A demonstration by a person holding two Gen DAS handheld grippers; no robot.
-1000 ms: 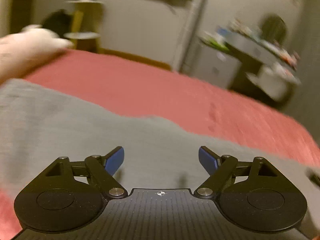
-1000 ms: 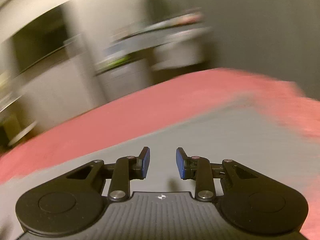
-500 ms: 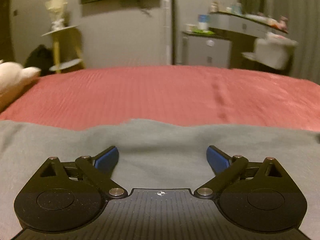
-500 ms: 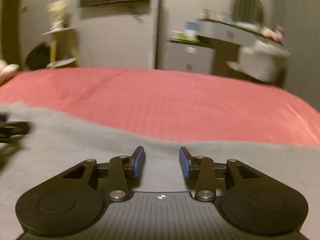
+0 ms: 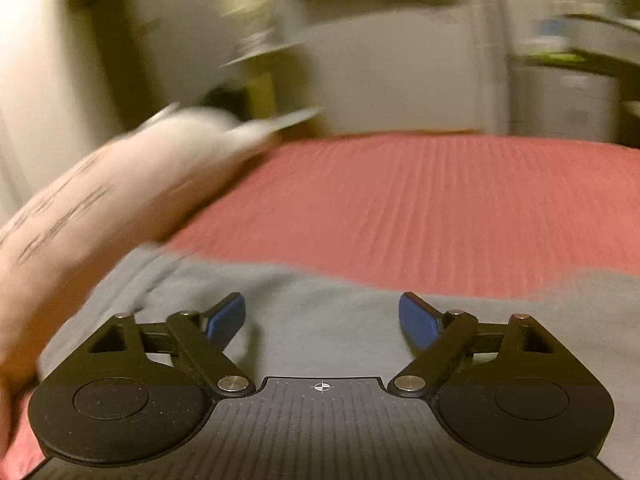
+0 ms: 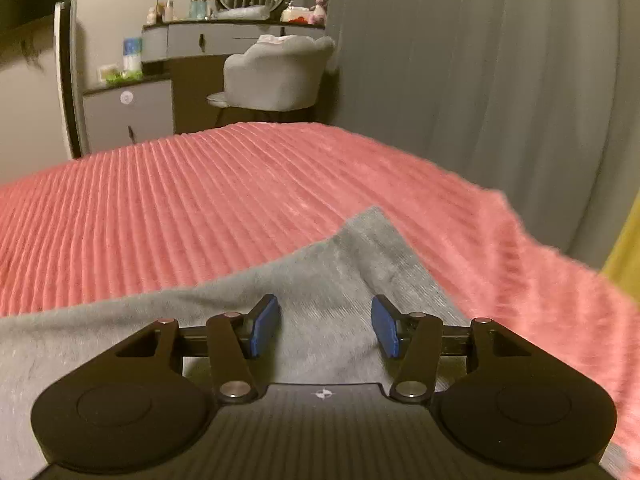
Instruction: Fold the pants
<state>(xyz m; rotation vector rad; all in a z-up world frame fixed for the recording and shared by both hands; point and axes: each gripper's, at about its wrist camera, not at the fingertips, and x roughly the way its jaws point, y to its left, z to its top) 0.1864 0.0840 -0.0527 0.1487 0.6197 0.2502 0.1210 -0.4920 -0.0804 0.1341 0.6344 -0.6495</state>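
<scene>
Grey pants (image 5: 320, 312) lie flat on a red ribbed bedspread (image 5: 440, 208). In the left wrist view my left gripper (image 5: 322, 320) is open and empty, low over the pants near their left end by the pillow. In the right wrist view the pants (image 6: 328, 280) end in a raised corner (image 6: 370, 220). My right gripper (image 6: 325, 328) is open and empty, low over the cloth just before that corner.
A pale pillow (image 5: 100, 208) lies at the bed's left side. Beyond the bed (image 6: 200, 192) stand a dresser (image 6: 192, 40) with bottles and a mirror, a grey chair (image 6: 276, 72) and a grey curtain (image 6: 480, 80). The bed's right edge (image 6: 560, 272) drops away.
The left view has swung left toward the pillow; its fingers have narrowed a little. The right view has swung right to the pants' corner, and its fingers have opened wider.
</scene>
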